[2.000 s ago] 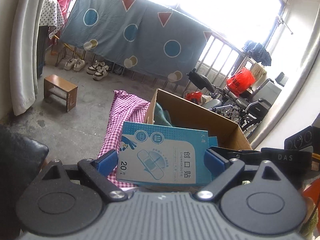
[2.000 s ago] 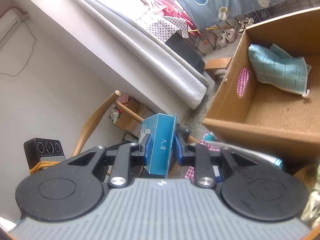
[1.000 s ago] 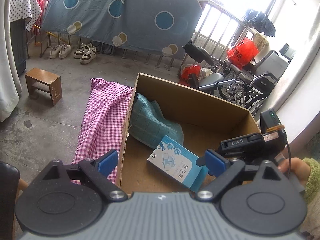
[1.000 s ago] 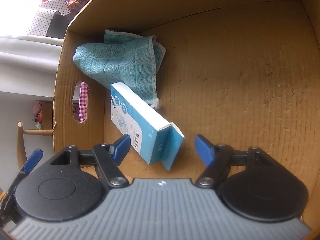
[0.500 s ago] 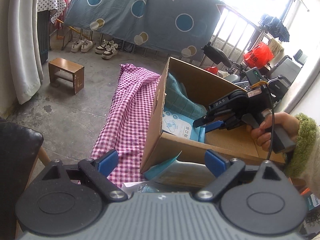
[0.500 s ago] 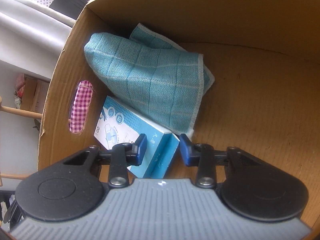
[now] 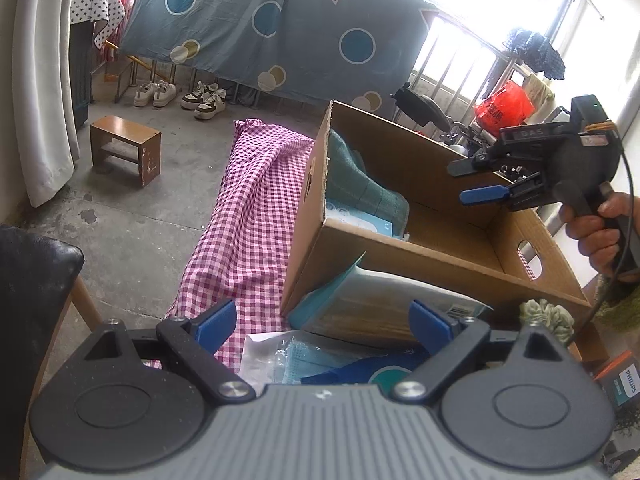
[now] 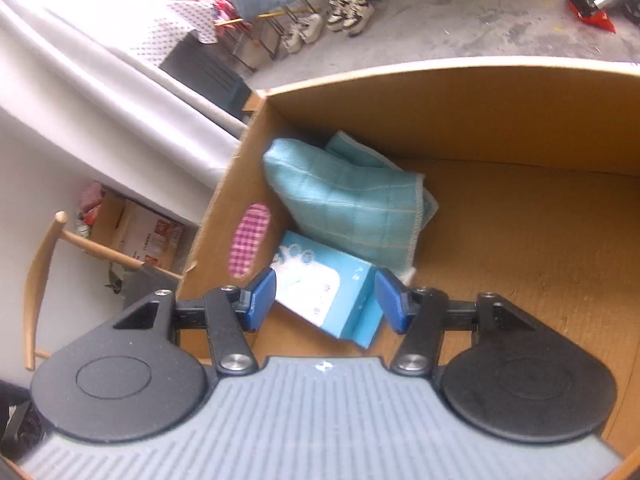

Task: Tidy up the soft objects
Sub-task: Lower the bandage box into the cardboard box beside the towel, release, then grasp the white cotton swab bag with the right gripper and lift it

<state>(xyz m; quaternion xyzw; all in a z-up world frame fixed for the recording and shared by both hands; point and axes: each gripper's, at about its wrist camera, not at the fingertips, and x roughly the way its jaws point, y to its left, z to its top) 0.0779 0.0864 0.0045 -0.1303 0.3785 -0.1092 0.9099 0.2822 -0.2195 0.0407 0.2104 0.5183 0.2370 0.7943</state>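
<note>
An open cardboard box holds a folded teal cloth and a light blue plaster box lying against the box's left wall. My right gripper is open and empty, raised above the plaster box; it shows in the left wrist view above the cardboard box. My left gripper is open and empty, in front of the cardboard box, over a pack of blue face masks and a teal-edged packet.
A pink checked cloth covers the table left of the box. A green scrunchie and an orange Philips box lie at the right. A black chair stands at the left, a wooden stool on the floor.
My right gripper let go of the plaster box in the cardboard box, opened wider and rose. My left gripper stayed open and drew back in front of the box.
</note>
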